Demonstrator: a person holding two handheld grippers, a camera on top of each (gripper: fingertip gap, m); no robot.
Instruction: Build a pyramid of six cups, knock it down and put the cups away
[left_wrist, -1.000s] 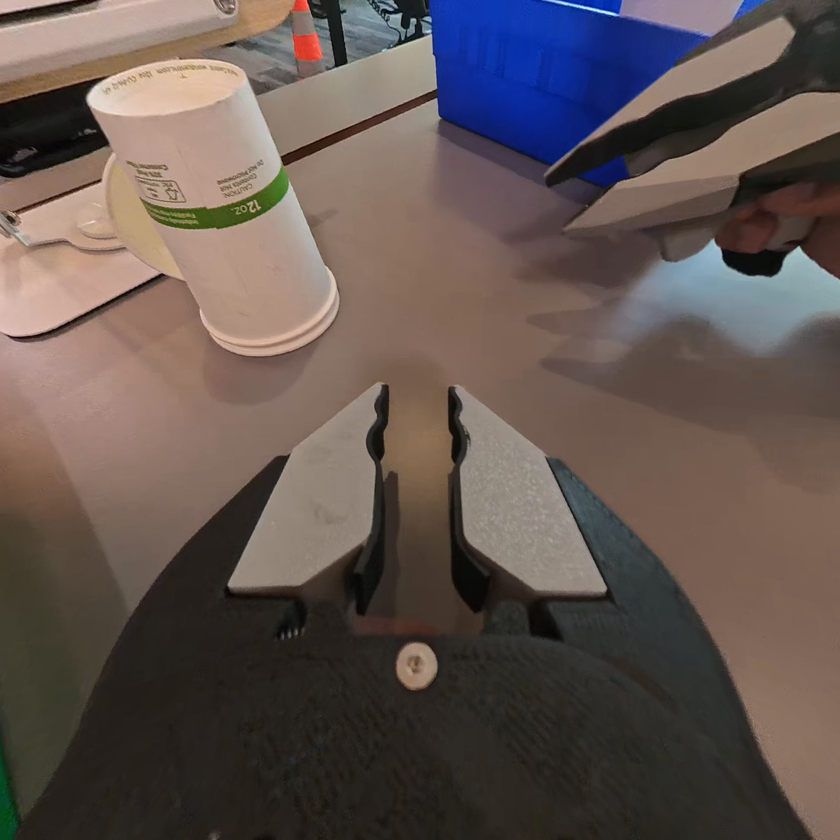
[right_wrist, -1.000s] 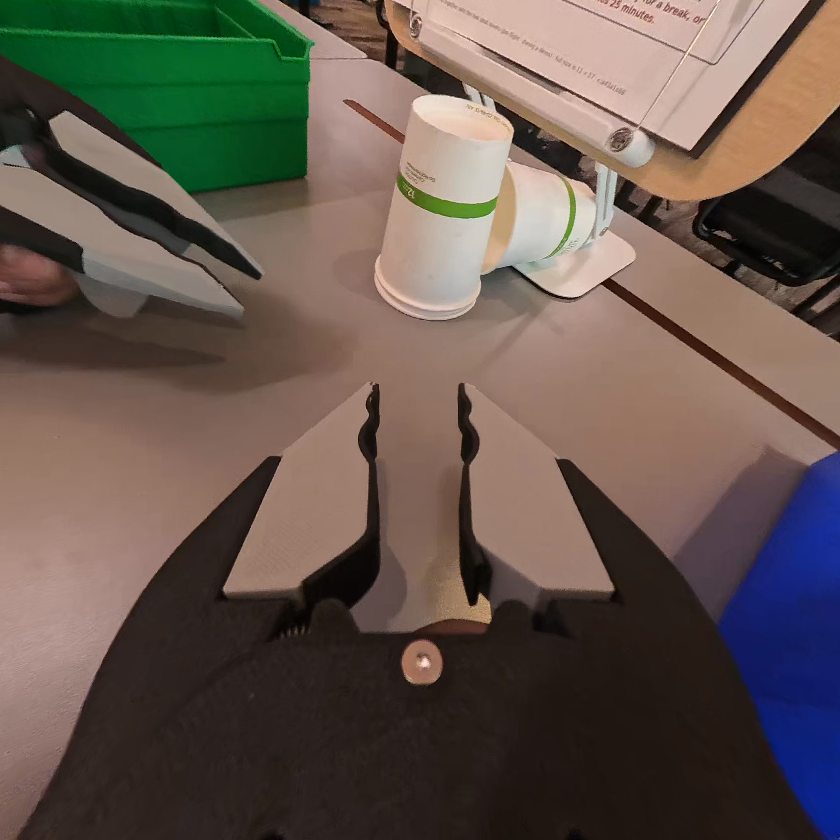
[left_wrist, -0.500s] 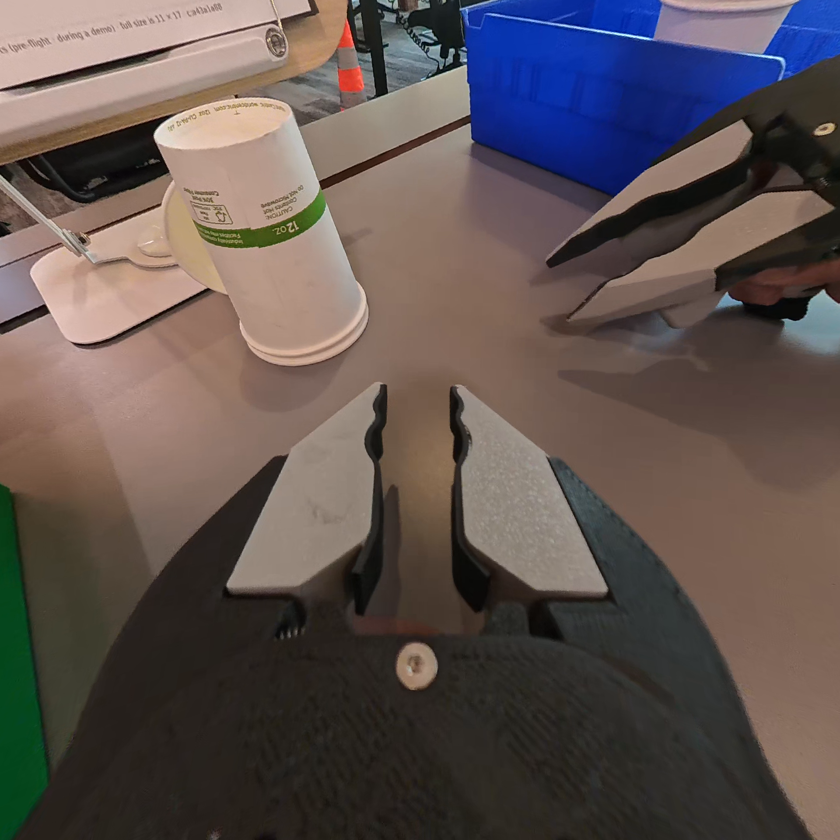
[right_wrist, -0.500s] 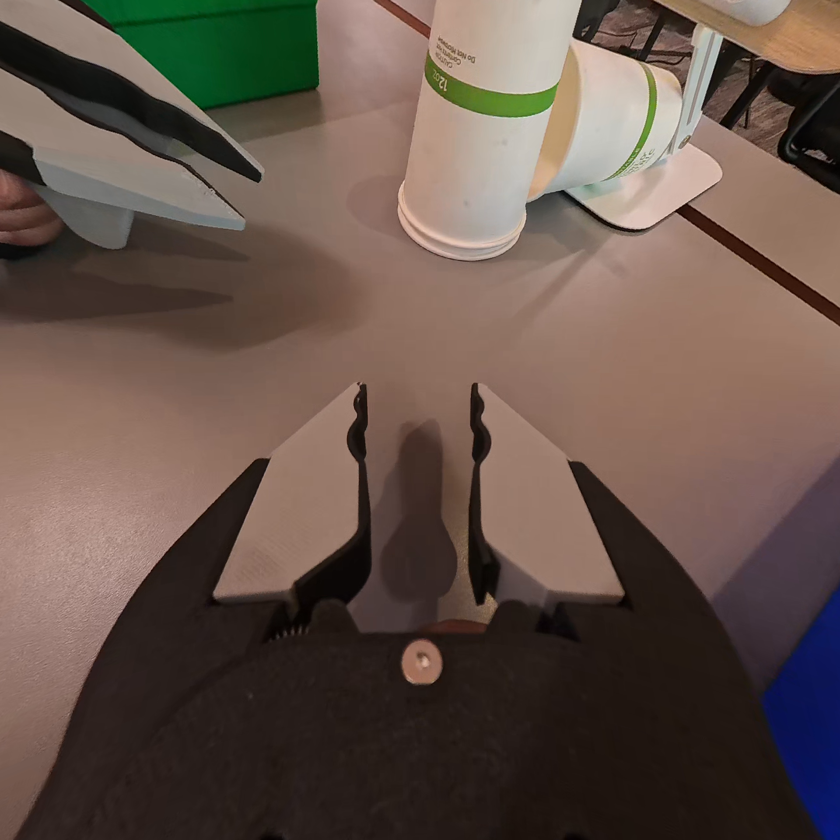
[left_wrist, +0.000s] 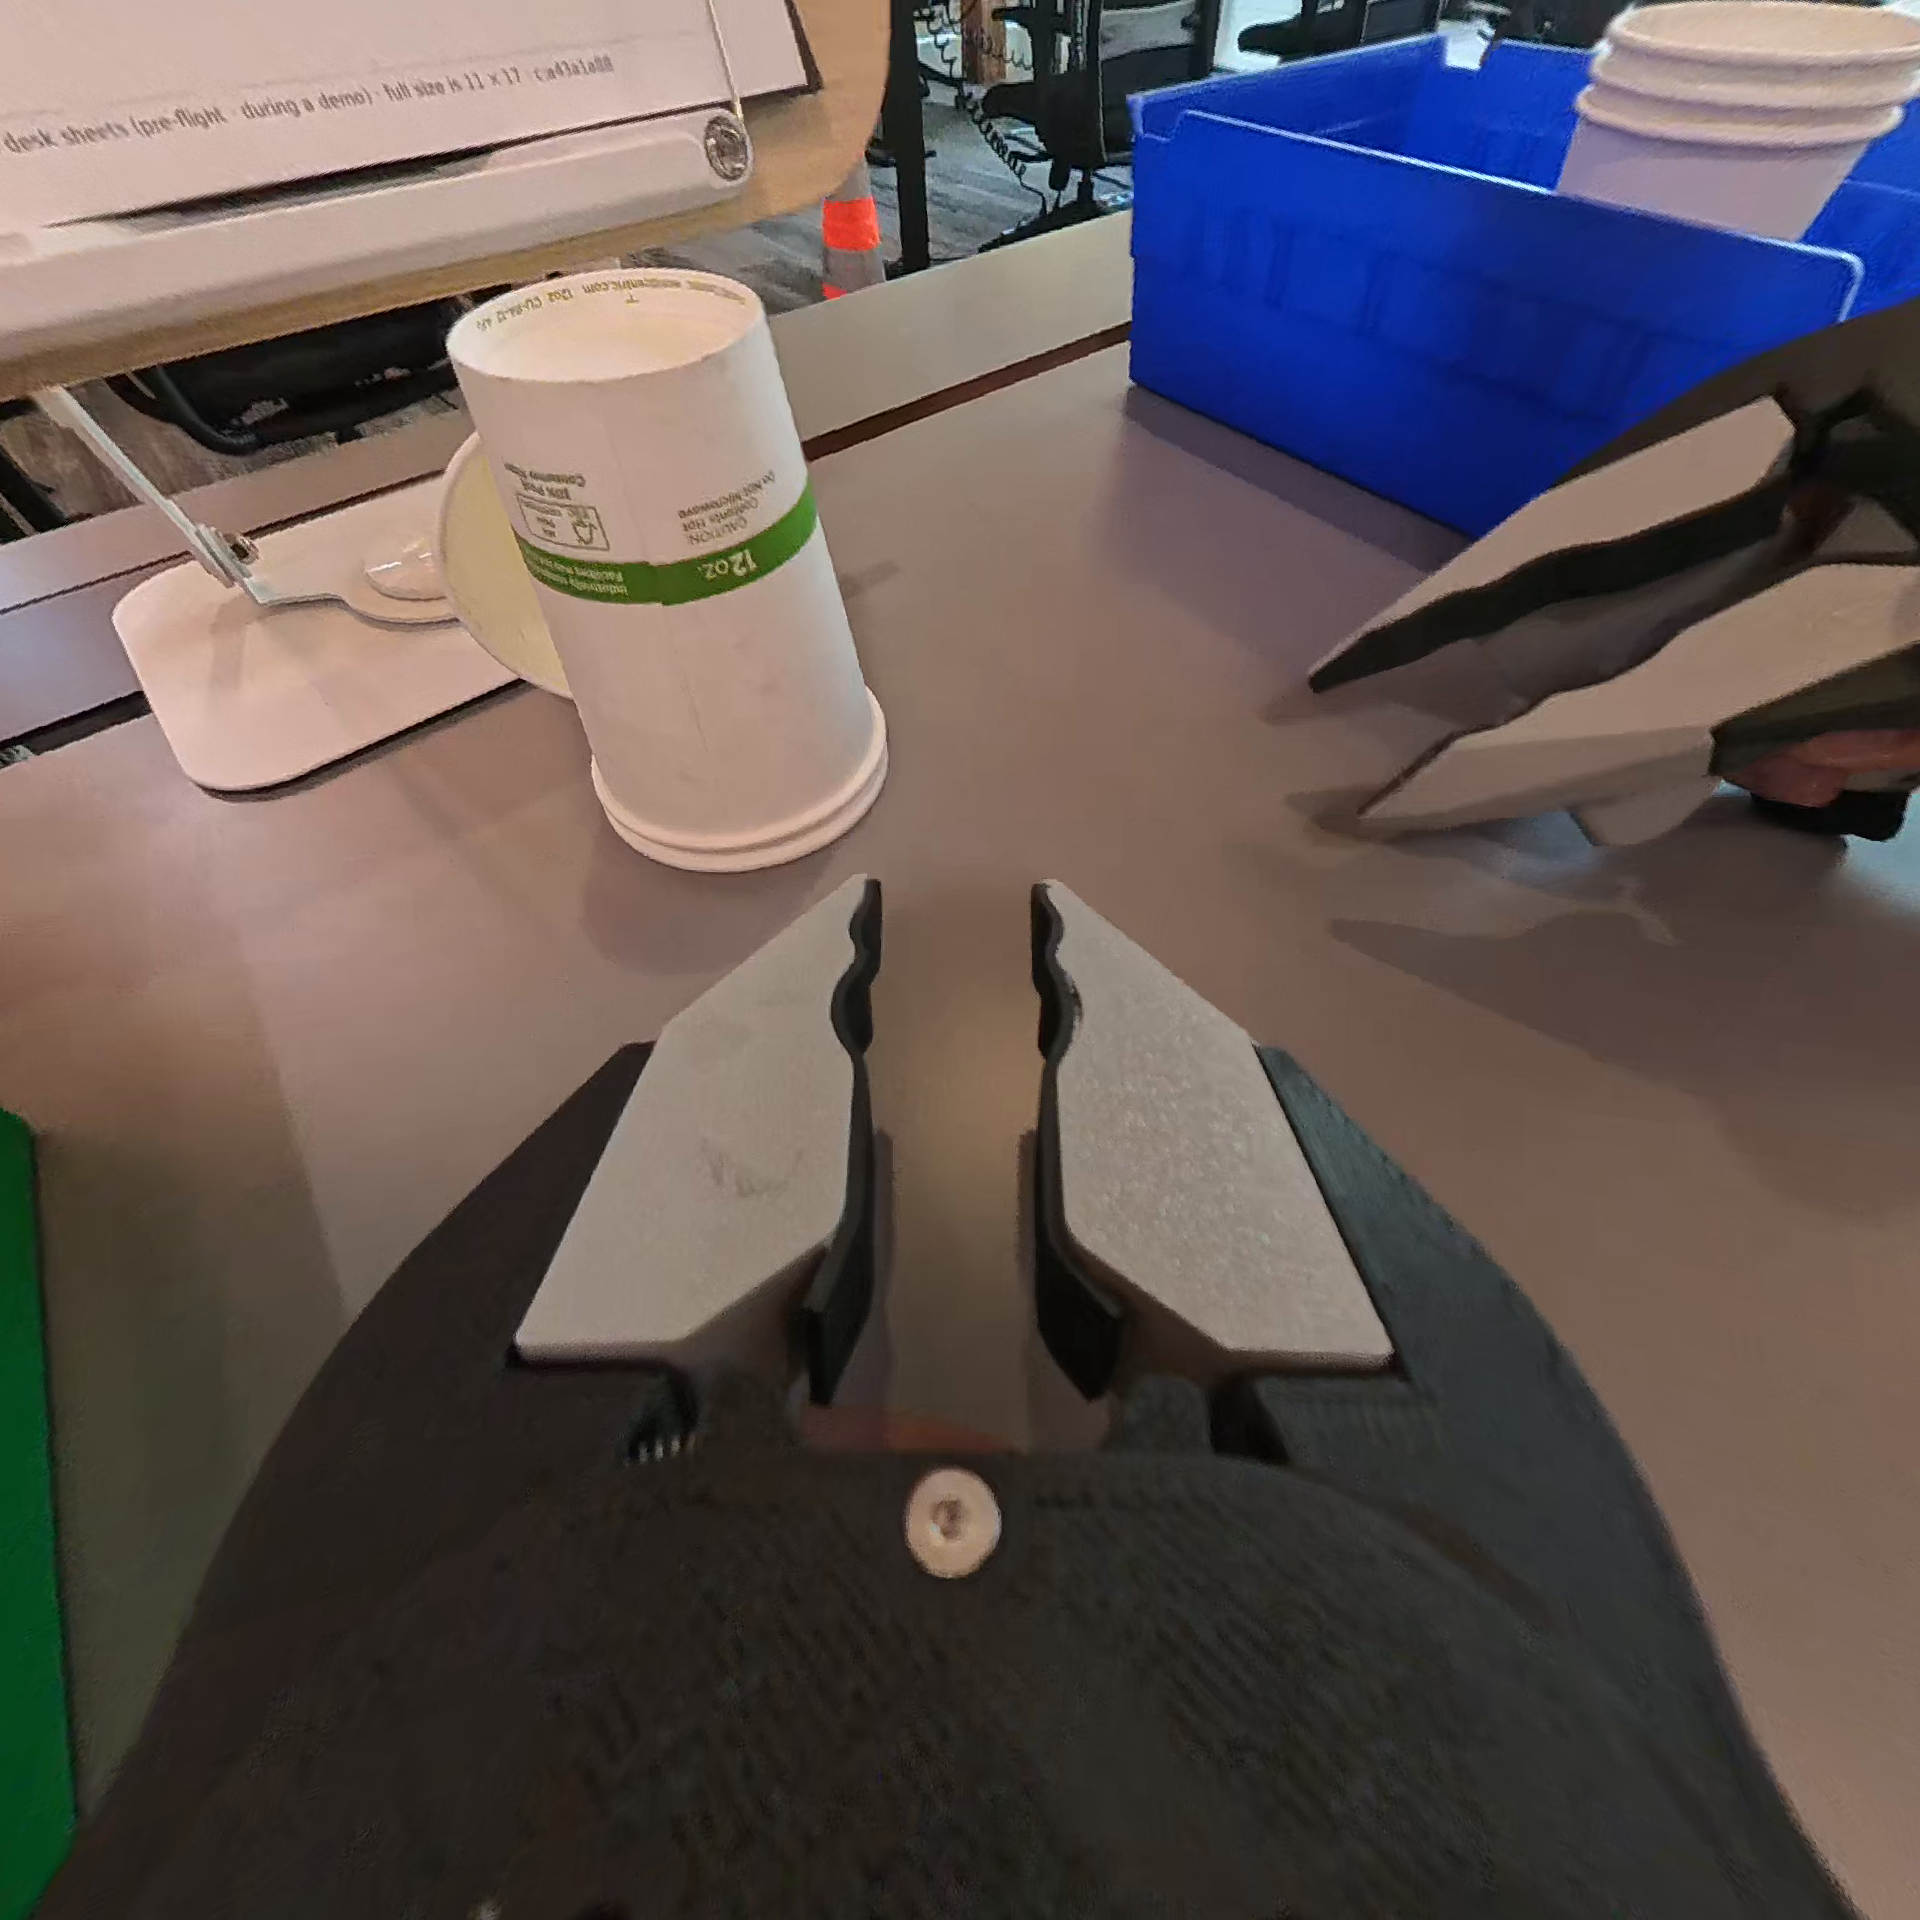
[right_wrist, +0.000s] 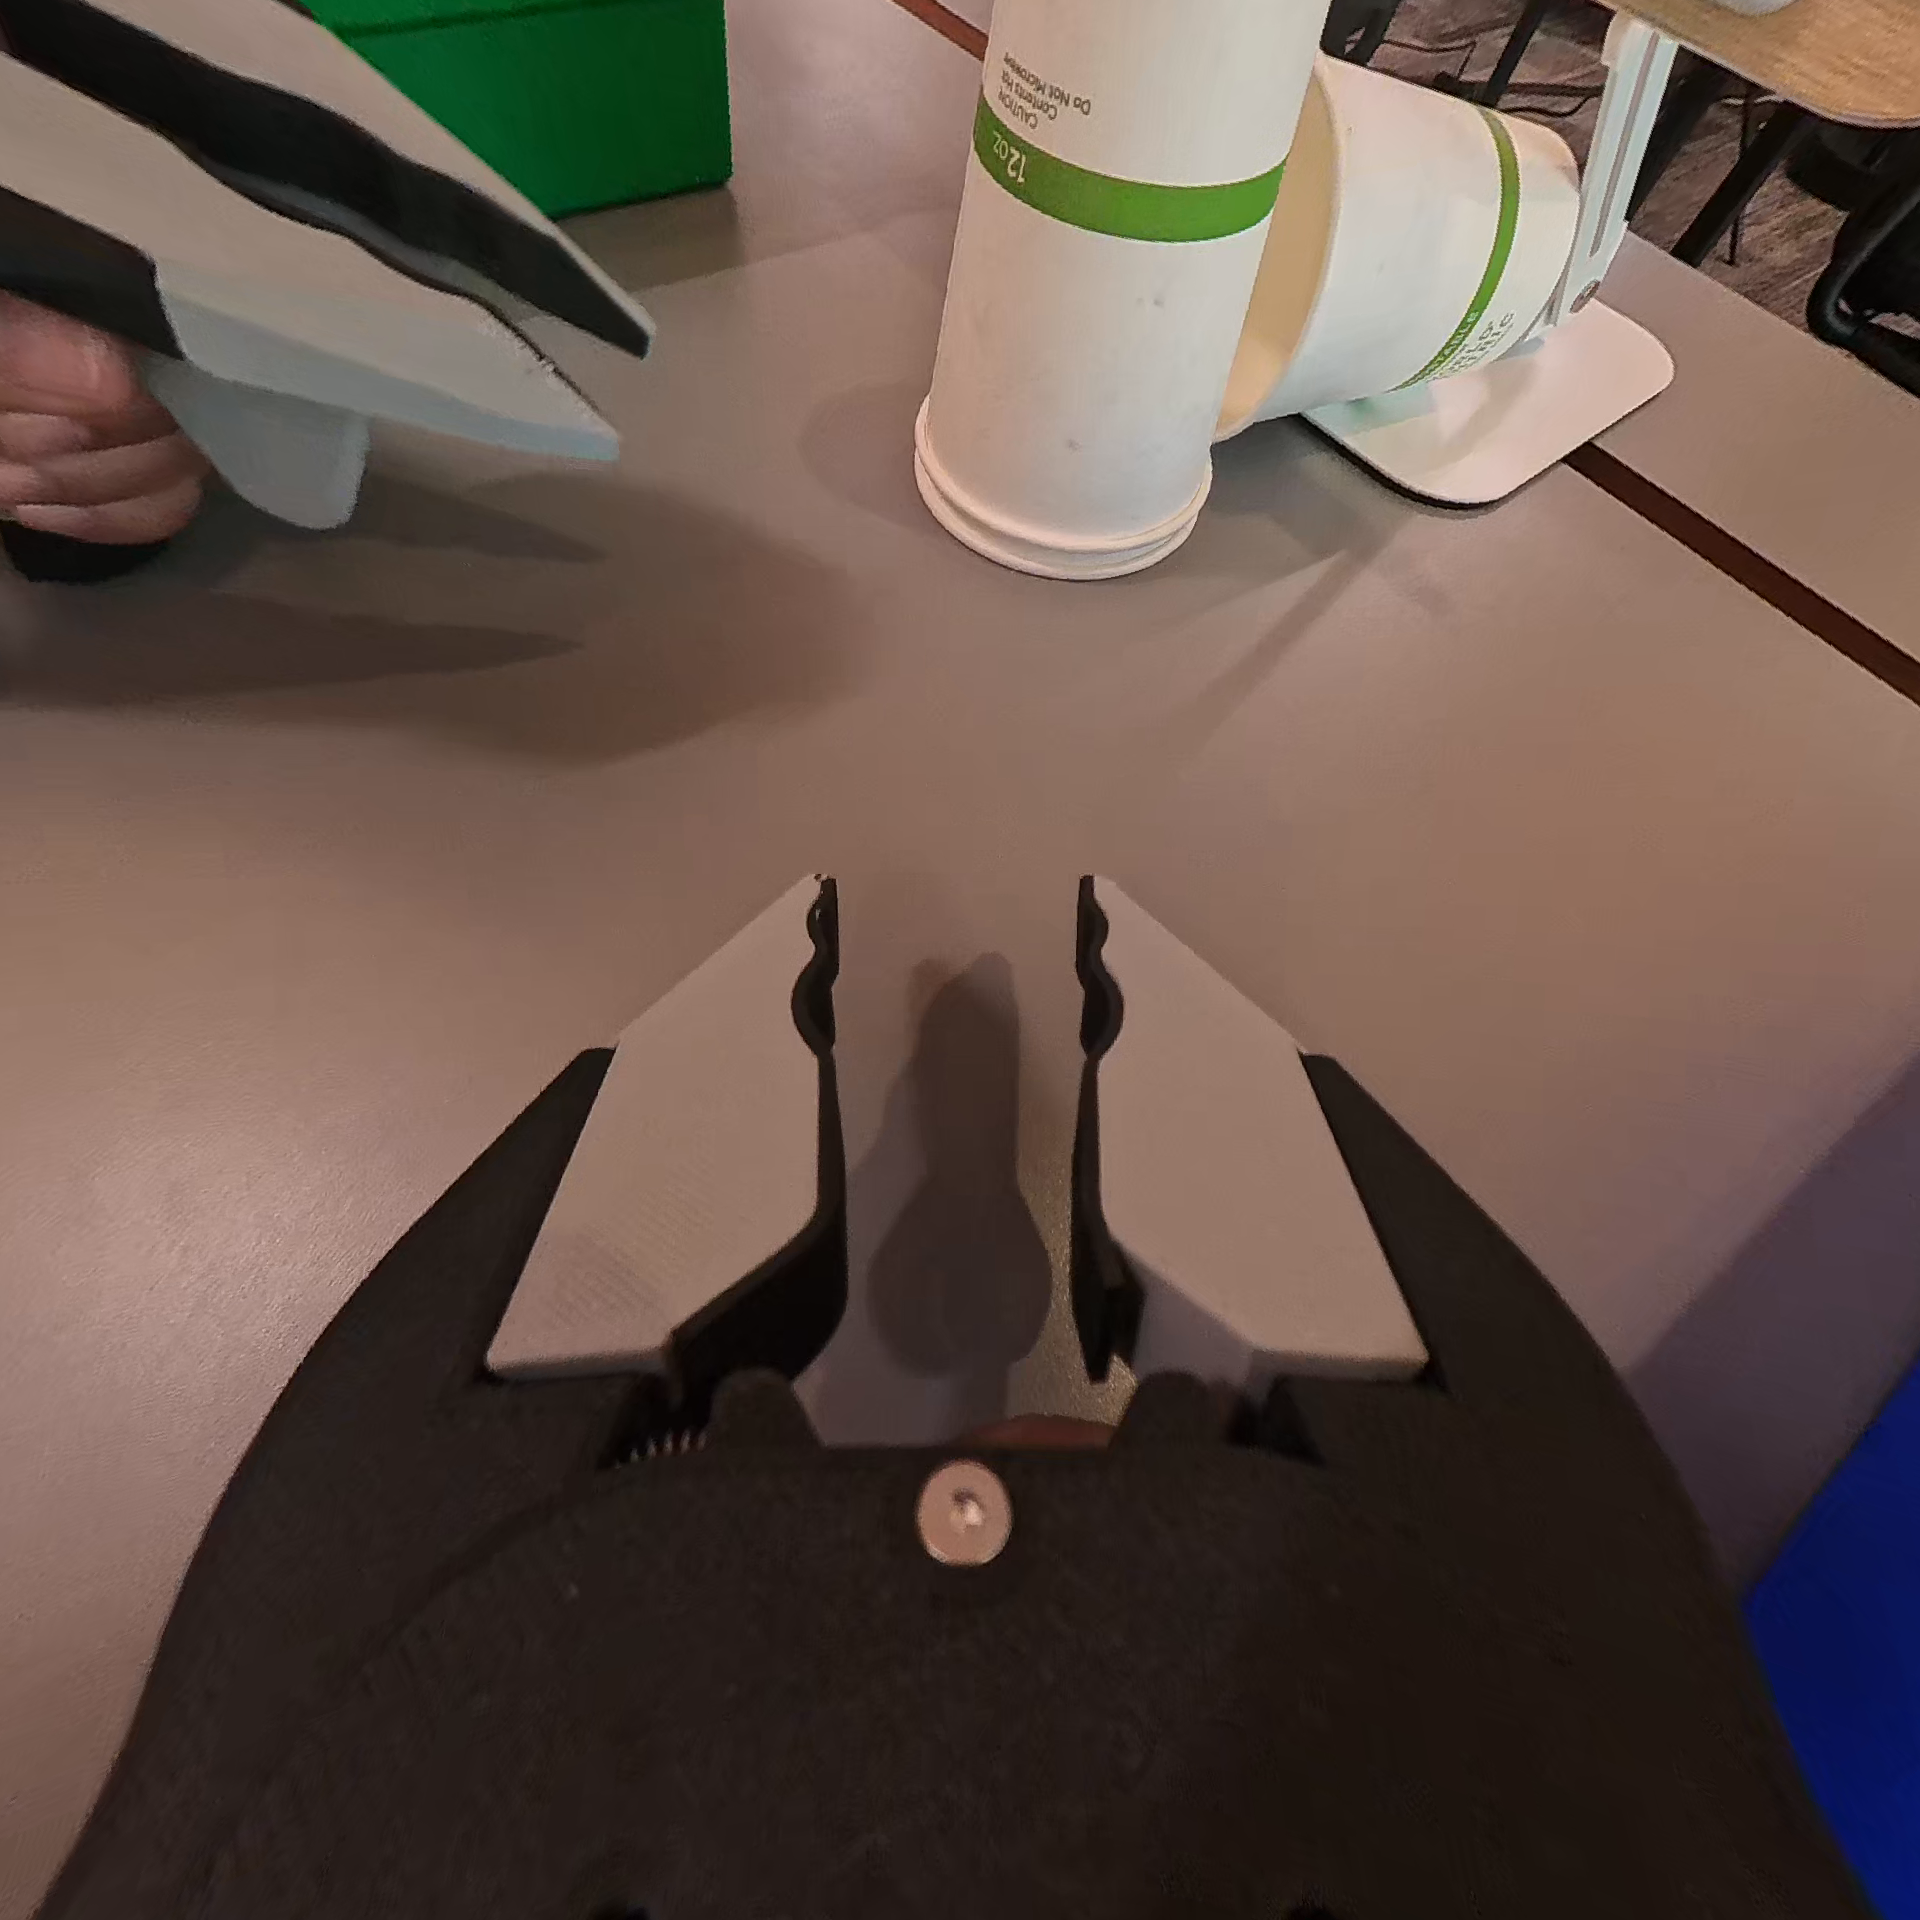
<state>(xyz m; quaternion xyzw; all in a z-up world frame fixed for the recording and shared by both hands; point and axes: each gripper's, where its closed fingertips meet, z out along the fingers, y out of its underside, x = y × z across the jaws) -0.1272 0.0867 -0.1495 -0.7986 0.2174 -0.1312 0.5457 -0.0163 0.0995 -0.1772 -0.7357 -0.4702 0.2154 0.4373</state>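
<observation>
An upside-down white paper cup with a green band (left_wrist: 696, 582) stands on the grey table (left_wrist: 1143, 831); its doubled rim suggests nested cups. A second cup (left_wrist: 483, 582) lies on its side behind it, mouth against it. Both show in the right wrist view, standing (right_wrist: 1091, 312) and lying (right_wrist: 1392, 249). More stacked cups (left_wrist: 1745, 114) sit in the blue bin (left_wrist: 1455, 312). My left gripper (left_wrist: 956, 904) is open and empty, just short of the standing cup. My right gripper (right_wrist: 951, 894) is open and empty, farther from the cup. Each gripper shows in the other's view, the right (left_wrist: 1558, 675) and the left (right_wrist: 416, 312).
A white stand base (right_wrist: 1507, 416) holding a board with a sheet sits behind the cups. A green bin (right_wrist: 582, 94) is at the left, its edge also in the left wrist view (left_wrist: 21, 1455). The blue bin's corner (right_wrist: 1849, 1558) lies close at my right gripper's right.
My right gripper has moved closer to the cups and its jaws have widened a little. My left gripper has tilted up, bringing the standing cup nearer the middle of its view.
</observation>
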